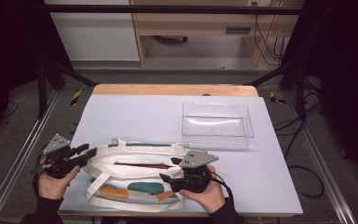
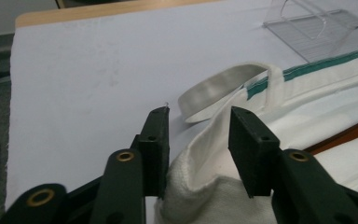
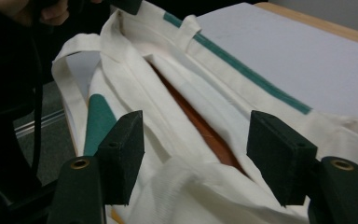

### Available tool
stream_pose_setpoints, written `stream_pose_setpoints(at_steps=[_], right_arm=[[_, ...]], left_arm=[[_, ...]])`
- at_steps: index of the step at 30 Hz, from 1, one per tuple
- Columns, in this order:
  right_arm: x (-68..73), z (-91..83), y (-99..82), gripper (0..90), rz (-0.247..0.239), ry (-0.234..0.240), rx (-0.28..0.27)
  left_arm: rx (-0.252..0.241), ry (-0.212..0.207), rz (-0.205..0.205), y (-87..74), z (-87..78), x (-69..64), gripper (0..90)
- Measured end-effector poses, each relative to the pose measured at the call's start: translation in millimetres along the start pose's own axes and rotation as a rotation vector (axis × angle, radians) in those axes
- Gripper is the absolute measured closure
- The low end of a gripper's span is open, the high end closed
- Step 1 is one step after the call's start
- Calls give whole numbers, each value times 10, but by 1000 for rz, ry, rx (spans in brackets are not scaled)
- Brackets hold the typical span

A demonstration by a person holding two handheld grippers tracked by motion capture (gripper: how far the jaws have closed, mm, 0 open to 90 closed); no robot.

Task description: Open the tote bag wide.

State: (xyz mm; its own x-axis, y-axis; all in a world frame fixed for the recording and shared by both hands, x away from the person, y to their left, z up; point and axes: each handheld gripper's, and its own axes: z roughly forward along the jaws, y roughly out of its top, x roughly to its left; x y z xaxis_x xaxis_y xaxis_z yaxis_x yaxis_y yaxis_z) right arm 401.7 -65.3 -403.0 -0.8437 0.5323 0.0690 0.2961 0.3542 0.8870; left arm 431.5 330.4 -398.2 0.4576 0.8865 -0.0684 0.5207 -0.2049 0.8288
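Tote bag (image 1: 135, 175) between tools (both agape)

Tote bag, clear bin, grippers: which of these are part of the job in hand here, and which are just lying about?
In the job, as far as I can judge:
- tote bag, a gripper at each end
- left gripper, jaws open around the bag's edge
- right gripper, jaws open over the bag's fabric

Lying about:
- clear plastic bin, empty, apart from the bag
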Motion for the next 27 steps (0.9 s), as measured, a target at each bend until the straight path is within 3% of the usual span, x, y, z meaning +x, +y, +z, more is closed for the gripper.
stream_pose_setpoints(at_steps=[6, 8, 10, 11, 12, 15, 19, 20, 21, 27], right_arm=[[88, 225, -69, 341, -21, 25, 67], [83, 267, -96, 351, -15, 26, 72], [73, 275, -100, 400, -7, 38, 66], [65, 278, -101, 473, -1, 55, 57], [65, 278, -101, 473, -1, 55, 57], [65, 288, -100, 555, 3, 60, 62], [45, 296, -97, 707, 16, 51, 81], [45, 296, -97, 707, 16, 51, 81], [56, 305, -102, 772, 4, 28, 93], [66, 272, -95, 825, 10, 54, 98]], left_arm=[[37, -11, -17, -55, 77, 71, 626], [19, -35, -30, -66, 103, 113, 531], [-3, -31, -28, -68, 135, 149, 483], [-2, -60, -30, -71, 178, 171, 478], [-2, -60, -30, -71, 178, 171, 482], [19, -81, -36, -96, 235, 178, 532], [61, -84, -42, -119, 279, 145, 686], [61, -84, -42, -119, 279, 145, 719], [66, -86, -44, -127, 285, 132, 748], [57, -80, -51, -138, 264, 95, 822]])
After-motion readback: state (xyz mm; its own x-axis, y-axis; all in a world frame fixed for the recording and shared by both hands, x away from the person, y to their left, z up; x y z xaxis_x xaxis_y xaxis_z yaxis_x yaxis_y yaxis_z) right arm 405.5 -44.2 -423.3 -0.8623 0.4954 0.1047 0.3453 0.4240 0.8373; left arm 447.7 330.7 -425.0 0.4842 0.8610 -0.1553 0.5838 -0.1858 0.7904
